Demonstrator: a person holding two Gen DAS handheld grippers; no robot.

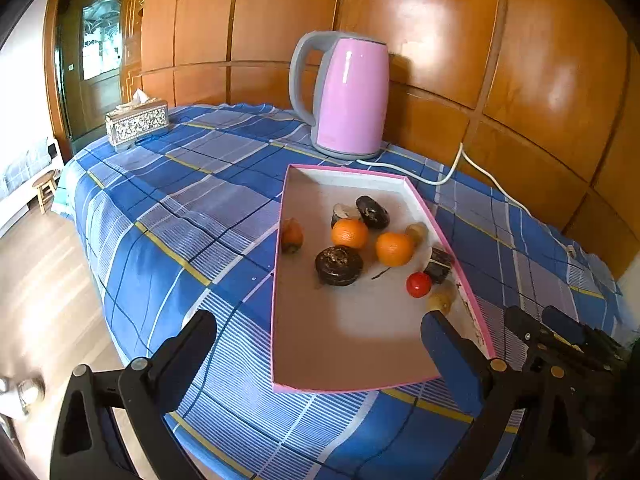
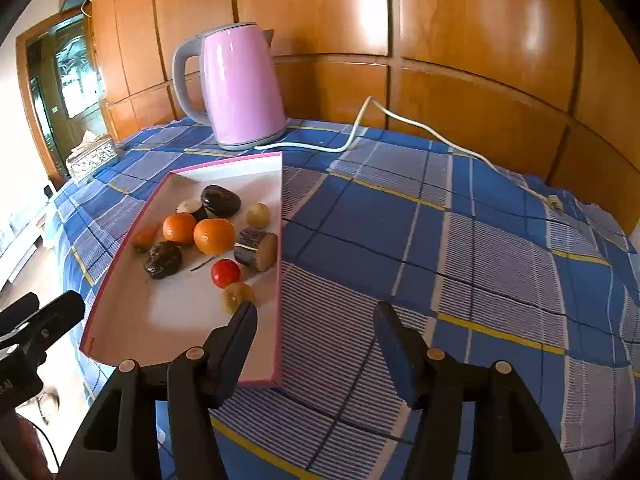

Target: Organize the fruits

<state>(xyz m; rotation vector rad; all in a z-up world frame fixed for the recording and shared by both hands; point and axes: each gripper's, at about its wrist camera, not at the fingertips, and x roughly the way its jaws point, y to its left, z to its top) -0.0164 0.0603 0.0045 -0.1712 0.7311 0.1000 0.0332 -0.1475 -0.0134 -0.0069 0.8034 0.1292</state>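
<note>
The kettle has a glossy pink body and a matt grey plastic handle. The far wall panels are varnished wood, very shiny. The tablecloth is woven checked cloth, matt. The tray looks like smooth matt cardboard. The two oranges have dimpled, slightly shiny skin.

1. Two oranges.
2. One red tomato.
3. One pink kettle.
4. One pink-rimmed tray.
5. One tissue box.
</note>
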